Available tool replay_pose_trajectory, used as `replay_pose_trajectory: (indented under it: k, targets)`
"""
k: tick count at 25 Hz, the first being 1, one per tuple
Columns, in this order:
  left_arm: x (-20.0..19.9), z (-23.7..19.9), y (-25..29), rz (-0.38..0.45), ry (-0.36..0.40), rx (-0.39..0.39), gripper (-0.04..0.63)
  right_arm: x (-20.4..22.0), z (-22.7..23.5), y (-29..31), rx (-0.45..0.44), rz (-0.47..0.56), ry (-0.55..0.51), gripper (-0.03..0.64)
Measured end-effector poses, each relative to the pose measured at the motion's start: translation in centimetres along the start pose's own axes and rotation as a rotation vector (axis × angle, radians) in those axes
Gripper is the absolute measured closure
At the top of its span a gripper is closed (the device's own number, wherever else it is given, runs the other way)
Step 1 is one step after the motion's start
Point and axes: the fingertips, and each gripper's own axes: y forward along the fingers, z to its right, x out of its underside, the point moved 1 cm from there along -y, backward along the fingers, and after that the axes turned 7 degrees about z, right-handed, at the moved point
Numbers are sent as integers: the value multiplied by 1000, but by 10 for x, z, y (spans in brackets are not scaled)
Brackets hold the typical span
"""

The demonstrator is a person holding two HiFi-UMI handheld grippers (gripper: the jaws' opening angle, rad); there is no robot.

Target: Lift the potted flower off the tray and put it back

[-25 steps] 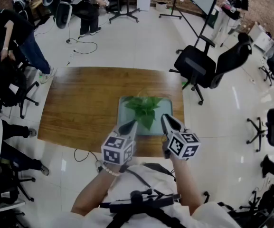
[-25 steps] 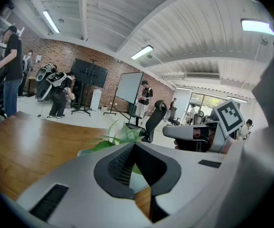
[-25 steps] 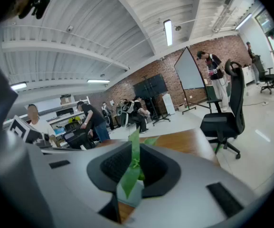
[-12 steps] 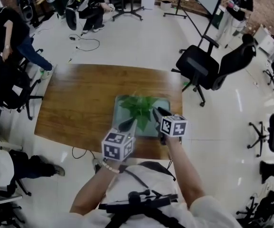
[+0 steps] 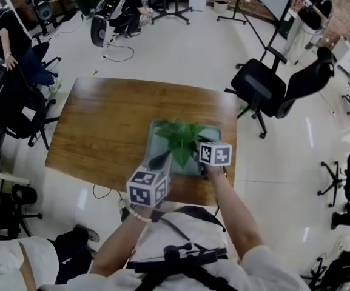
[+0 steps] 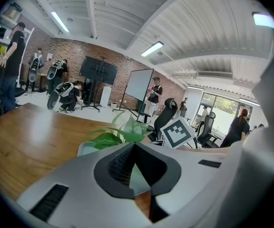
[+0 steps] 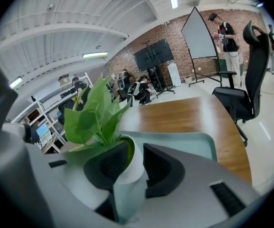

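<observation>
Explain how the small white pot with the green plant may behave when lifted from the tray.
The small white round pot looks smooth and rounded, so it may slip in a loose grip. The green leafy plant stands taller than the pot, so it may tip if tilted. The leaves look soft and would probably bend.

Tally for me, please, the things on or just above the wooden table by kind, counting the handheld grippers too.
potted flower: 1
tray: 1
grippers: 2 (left gripper, right gripper)
Total: 4
</observation>
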Motion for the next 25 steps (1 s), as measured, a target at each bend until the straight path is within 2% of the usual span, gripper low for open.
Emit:
replay_pose_trajectory:
  k: [6, 9, 14, 25]
  targets:
    - [8, -10, -5, 1, -19, -24, 598, 14, 1, 11, 18, -33, 2, 506]
    - [11, -15, -9, 0, -32, -34, 598, 16, 0, 12, 25, -23, 20, 545]
    - [10, -28, -17, -2, -50, -48, 598, 12, -4, 13, 52, -6, 26, 563]
    - [2, -76, -55, -7, -94, -98, 598, 3, -55, 22, 39, 17, 84, 569]
